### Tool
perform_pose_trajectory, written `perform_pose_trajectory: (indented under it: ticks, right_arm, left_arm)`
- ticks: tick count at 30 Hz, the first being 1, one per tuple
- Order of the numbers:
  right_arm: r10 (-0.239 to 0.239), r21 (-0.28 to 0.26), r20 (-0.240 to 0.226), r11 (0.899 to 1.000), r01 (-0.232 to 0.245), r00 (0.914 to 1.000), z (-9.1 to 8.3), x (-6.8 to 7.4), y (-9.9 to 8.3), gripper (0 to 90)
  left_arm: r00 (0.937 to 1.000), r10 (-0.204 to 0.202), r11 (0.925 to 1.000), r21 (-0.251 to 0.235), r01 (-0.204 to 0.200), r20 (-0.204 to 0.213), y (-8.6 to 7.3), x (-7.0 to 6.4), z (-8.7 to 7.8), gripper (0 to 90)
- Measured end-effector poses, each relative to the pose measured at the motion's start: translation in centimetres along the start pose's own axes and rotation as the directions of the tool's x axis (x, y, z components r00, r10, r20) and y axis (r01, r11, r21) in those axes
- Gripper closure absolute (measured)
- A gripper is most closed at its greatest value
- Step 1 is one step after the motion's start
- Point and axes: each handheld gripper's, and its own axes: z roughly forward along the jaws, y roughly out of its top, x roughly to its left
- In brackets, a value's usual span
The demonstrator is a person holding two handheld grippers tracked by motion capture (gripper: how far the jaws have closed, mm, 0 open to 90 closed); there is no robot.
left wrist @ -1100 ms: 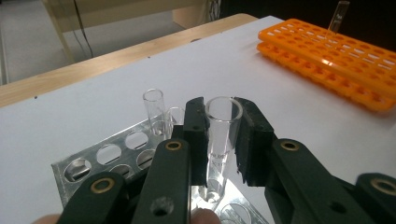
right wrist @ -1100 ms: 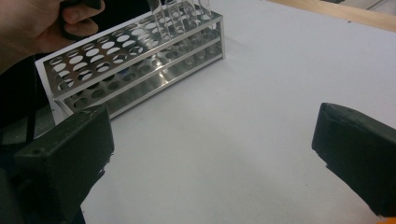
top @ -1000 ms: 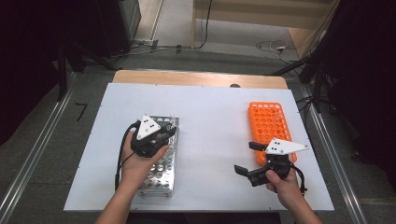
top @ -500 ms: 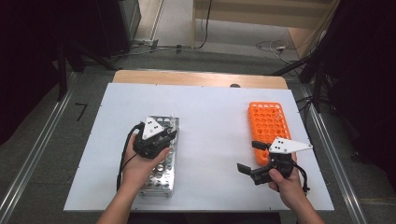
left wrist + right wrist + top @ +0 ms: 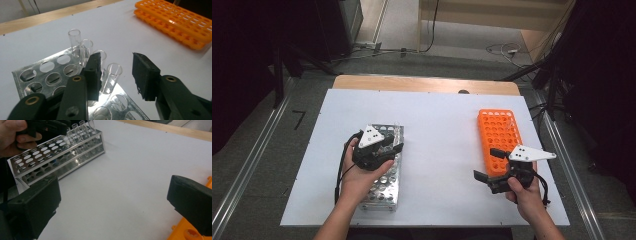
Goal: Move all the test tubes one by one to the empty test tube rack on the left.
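A metal tube rack [image 5: 382, 187] lies at the table's left, with several clear glass tubes [image 5: 75, 40] standing at its far end. My left gripper [image 5: 393, 148] hovers over that end, open, its jaws either side of the nearest tube [image 5: 111, 77] without touching it. An orange rack [image 5: 498, 131] lies at the right; a clear tube [image 5: 176, 2] seems to stand at its far corner. My right gripper [image 5: 487, 163] sits by the orange rack's near left corner, jaws wide open over bare table [image 5: 117, 182]. The right gripper view shows the metal rack [image 5: 50, 157] with the left hand above it.
The white table top [image 5: 442, 125] spans between the two racks. A wooden strip [image 5: 422, 84] runs along the far edge. Metal rails [image 5: 562, 150] flank the table, and cables lie on the floor beyond.
My left gripper has edged slightly right over the far end of the metal rack. The right gripper has barely drifted beside the orange rack.
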Motion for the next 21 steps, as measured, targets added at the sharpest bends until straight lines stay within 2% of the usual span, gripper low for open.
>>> perform_pose_trajectory:
  ticks: [5, 14, 15, 21]
  right_arm:
    - [0.01, -0.005, 0.016, 1.0, -0.01, 0.9998, -0.3, -0.5, 0.1, 0.0]
    - [0.042, -0.017, 0.046, 0.999, -0.042, 0.998, -0.8, -1.7, 0.5, 0.0]
    - [0.048, -0.017, 0.052, 0.999, -0.047, 0.9975, -0.9, -1.9, 0.6, 0.0]
    - [0.071, -0.016, 0.084, 0.997, -0.07, 0.9939, -1.2, -2.9, 1.0, 0.0]
  left_arm:
    - [0.9994, -0.03, 0.9992, -0.027, 0.031, 0.016, 0.0, 0.1, -0.6, 35.1]
    - [0.9966, -0.04, 0.9967, -0.068, 0.045, 0.072, 0.1, -0.3, -1.9, 21.9]
    - [0.9974, -0.037, 0.9966, -0.071, 0.041, 0.062, 0.2, -0.3, -2.1, 18.8]
    - [0.9953, -0.042, 0.9971, -0.06, 0.047, 0.087, 0.1, -0.4, -2.8, 2.9]
